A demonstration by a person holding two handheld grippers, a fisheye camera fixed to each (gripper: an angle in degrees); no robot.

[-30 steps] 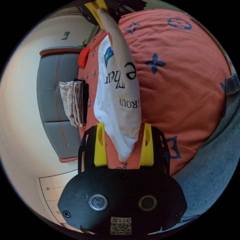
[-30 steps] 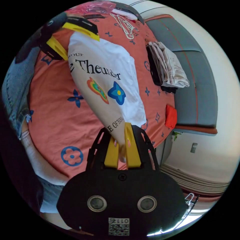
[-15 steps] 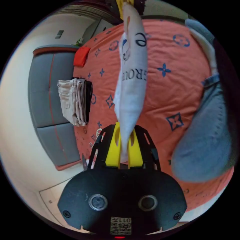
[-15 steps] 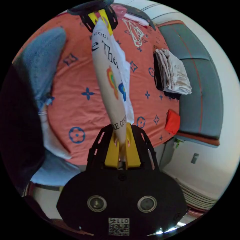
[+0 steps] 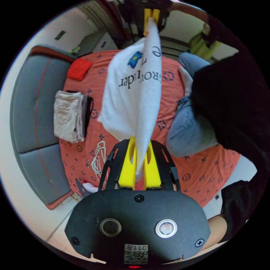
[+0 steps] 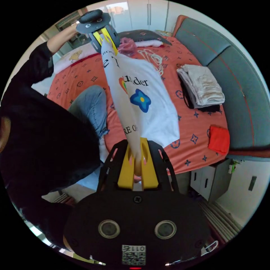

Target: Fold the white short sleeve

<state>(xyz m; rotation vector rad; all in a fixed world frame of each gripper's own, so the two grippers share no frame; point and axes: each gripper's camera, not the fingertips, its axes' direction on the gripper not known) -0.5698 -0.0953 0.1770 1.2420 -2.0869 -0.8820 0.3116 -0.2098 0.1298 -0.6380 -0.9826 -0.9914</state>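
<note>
The white short-sleeve shirt [image 5: 135,95] with black lettering and a blue flower print hangs in the air above the orange bed, stretched between both grippers. My left gripper [image 5: 139,161] is shut on one edge of it. My right gripper [image 6: 137,166] is shut on the opposite edge of the shirt [image 6: 146,109]. In the right gripper view the left gripper [image 6: 102,36] shows at the top, held up by a hand. In the left gripper view the right gripper [image 5: 151,17] pinches the shirt's far end at the top.
A stack of folded clothes [image 6: 201,88] and a red folded cloth [image 6: 218,139] lie on the orange patterned bedsheet [image 6: 191,157] near the grey headboard [image 6: 236,84]. The person in a black top and jeans [image 6: 90,109] kneels on the bed. White cord [image 5: 97,160] lies on the sheet.
Both grippers have lifted the shirt well above the bed, and it now hangs wider. The left gripper, open a second ago, has shut on the shirt's edge.
</note>
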